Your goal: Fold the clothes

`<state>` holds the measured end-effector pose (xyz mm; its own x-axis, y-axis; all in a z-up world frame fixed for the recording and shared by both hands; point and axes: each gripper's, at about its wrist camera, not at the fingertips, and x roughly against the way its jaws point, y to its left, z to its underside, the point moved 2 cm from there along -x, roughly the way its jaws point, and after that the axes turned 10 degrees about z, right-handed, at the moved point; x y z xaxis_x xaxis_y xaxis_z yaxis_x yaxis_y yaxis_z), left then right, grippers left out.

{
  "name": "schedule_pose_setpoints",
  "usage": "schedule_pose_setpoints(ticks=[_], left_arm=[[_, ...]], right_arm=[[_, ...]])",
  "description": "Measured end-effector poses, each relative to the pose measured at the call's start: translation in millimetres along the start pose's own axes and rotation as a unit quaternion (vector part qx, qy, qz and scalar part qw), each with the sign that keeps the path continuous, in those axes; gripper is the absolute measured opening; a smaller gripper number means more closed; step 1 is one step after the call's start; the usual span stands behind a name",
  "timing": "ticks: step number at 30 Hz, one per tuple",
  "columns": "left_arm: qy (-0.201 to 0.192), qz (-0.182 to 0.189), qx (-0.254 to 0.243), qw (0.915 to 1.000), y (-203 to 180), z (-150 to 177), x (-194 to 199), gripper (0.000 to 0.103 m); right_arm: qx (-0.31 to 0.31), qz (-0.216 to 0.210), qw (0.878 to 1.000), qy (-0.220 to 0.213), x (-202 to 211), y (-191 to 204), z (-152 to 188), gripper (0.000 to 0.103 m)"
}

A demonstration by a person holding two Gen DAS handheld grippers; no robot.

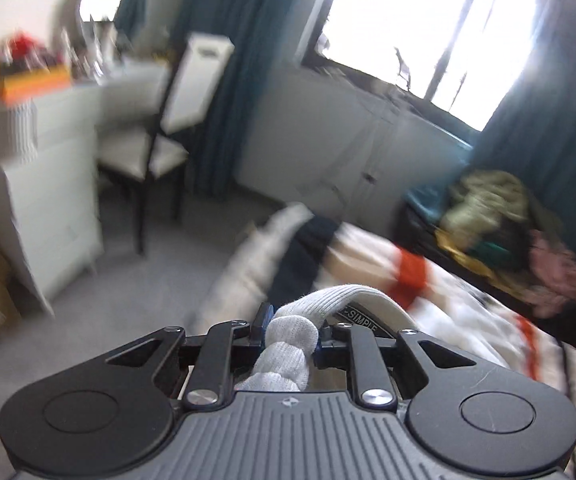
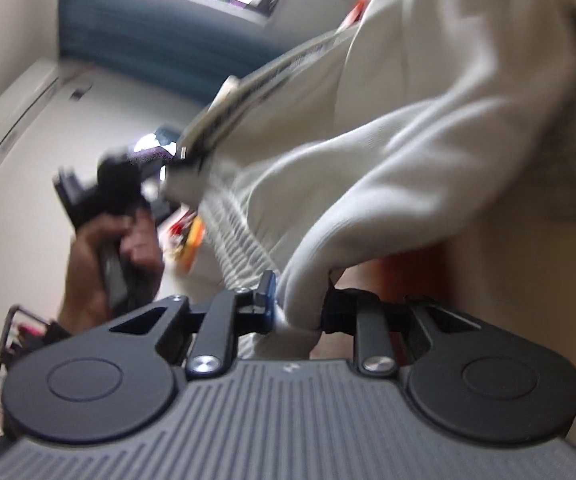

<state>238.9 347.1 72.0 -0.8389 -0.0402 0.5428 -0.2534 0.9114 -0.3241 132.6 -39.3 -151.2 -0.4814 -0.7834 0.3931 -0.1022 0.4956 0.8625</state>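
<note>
My left gripper (image 1: 290,334) is shut on a bunched fold of a white garment (image 1: 294,344) with a ribbed collar and a printed neck label. It is held up above the bed (image 1: 480,320). My right gripper (image 2: 298,304) is shut on another part of the same white garment (image 2: 388,152), which hangs stretched across the right wrist view. In that view the left gripper (image 2: 107,188), blurred, is in the person's hand and holds the garment's ribbed edge. Both views are motion-blurred.
The bed has a white, orange and dark patterned cover. A pile of mixed clothes (image 1: 500,220) lies on a dark surface beside it. A white dresser (image 1: 47,200) and a chair (image 1: 159,136) stand at left. A window (image 1: 420,28) with teal curtains is behind.
</note>
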Motion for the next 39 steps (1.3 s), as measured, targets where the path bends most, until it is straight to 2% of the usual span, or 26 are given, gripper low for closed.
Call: schedule_pose_setpoints(ticks=[2,5,8,10,12,15,16,17,18,20,22,26,30,34,39], left_arm=[[-0.004,-0.034,-0.004,0.9994,25.3,-28.8,-21.0,0.020],[0.003,-0.074,0.017,0.9971,72.5,-58.8,-65.1,0.020],[0.031,-0.097,0.035,0.9942,114.2,-69.5,-113.6,0.020],[0.051,-0.099,0.043,0.9928,133.0,-64.2,-143.0,0.020],[0.072,-0.101,0.042,0.9914,139.4,-58.4,-168.3,0.021],[0.099,-0.105,0.052,0.9883,139.8,-57.0,-185.6,0.023],[0.102,-0.104,0.053,0.9880,137.9,-57.3,-186.3,0.025],[0.100,-0.104,0.053,0.9881,136.5,-57.6,-182.2,0.027],[0.097,-0.104,0.055,0.9883,135.8,-57.9,-176.9,0.029],[0.095,-0.107,0.052,0.9882,131.2,-53.8,-160.2,0.038],[0.083,-0.112,0.038,0.9895,121.9,-49.5,-137.4,0.065],[0.060,-0.103,-0.003,0.9928,88.3,-37.9,-79.5,0.074],[0.031,-0.070,-0.017,0.9969,41.9,-13.3,-14.5,0.078],[0.000,-0.029,-0.022,0.9994,-20.1,24.0,51.6,0.078],[-0.029,0.041,-0.080,0.9955,-110.7,87.4,119.2,0.082]], right_arm=[[0.005,-0.022,1.000,0.020,-49.1,24.5,3.5,0.024],[0.007,-0.041,0.998,0.046,-116.2,45.0,6.4,0.024],[-0.005,-0.040,0.996,0.074,-168.1,47.4,2.9,0.025],[-0.019,-0.033,0.995,0.095,-196.5,44.6,-1.8,0.025],[-0.028,-0.019,0.993,0.111,-214.2,41.3,-4.3,0.026],[-0.026,-0.005,0.990,0.140,-222.0,42.3,-4.0,0.031],[-0.023,-0.001,0.988,0.151,-222.3,43.9,-3.0,0.033],[-0.024,0.001,0.987,0.161,-220.1,46.3,-1.0,0.040],[-0.028,0.001,0.985,0.170,-216.3,49.4,2.1,0.045],[-0.030,-0.004,0.983,0.183,-208.8,56.7,8.1,0.073],[-0.017,-0.003,0.983,0.185,-194.9,64.1,13.4,0.087],[0.038,-0.001,0.983,0.181,-153.8,86.5,25.9,0.087],[0.117,0.028,0.984,0.130,-89.0,104.5,30.2,0.087],[0.197,0.068,0.977,0.044,-9.6,117.5,14.5,0.086],[0.282,0.129,0.946,-0.095,109.3,100.2,-22.3,0.086]])
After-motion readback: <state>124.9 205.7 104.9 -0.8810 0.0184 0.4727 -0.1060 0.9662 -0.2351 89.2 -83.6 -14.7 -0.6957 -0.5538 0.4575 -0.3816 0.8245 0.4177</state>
